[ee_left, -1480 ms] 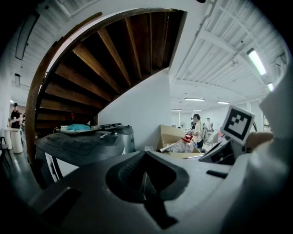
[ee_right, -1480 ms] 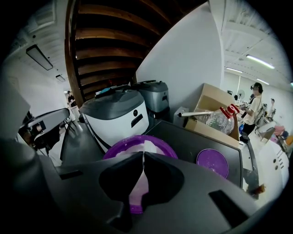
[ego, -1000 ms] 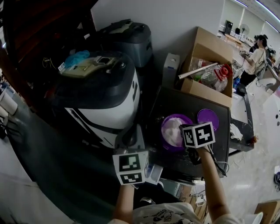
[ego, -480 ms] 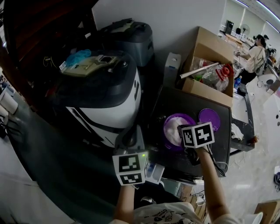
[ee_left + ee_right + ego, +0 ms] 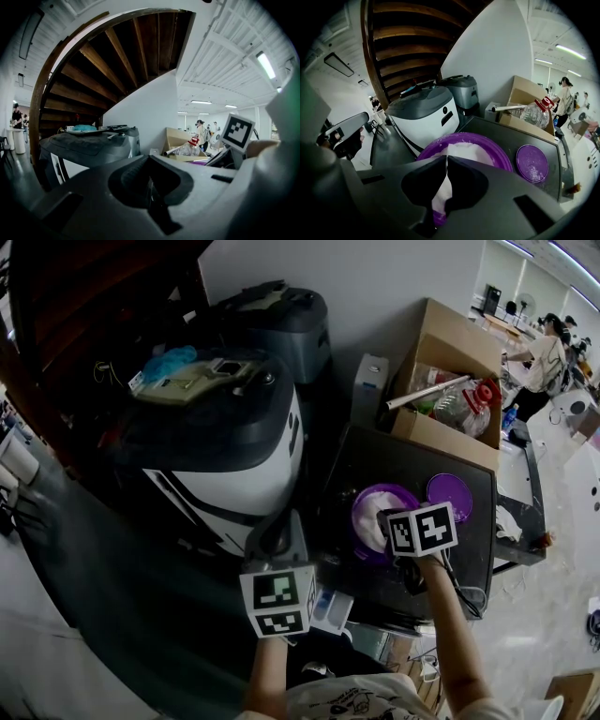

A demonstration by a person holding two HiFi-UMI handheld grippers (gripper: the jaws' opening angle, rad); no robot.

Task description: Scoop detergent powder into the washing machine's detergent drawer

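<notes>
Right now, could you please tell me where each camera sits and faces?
Head view: on the head, steeply down on washing machine, powder tub; left gripper, right gripper, forearms show.
Left gripper view: on left gripper, toward washing machine; own jaws show.
Right gripper view: on right gripper, toward powder tub; own jaws show.
Shared: all three show the washing machine.

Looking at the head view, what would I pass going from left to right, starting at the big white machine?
white washing machine → purple tub of powder → purple lid → person standing in the background
</notes>
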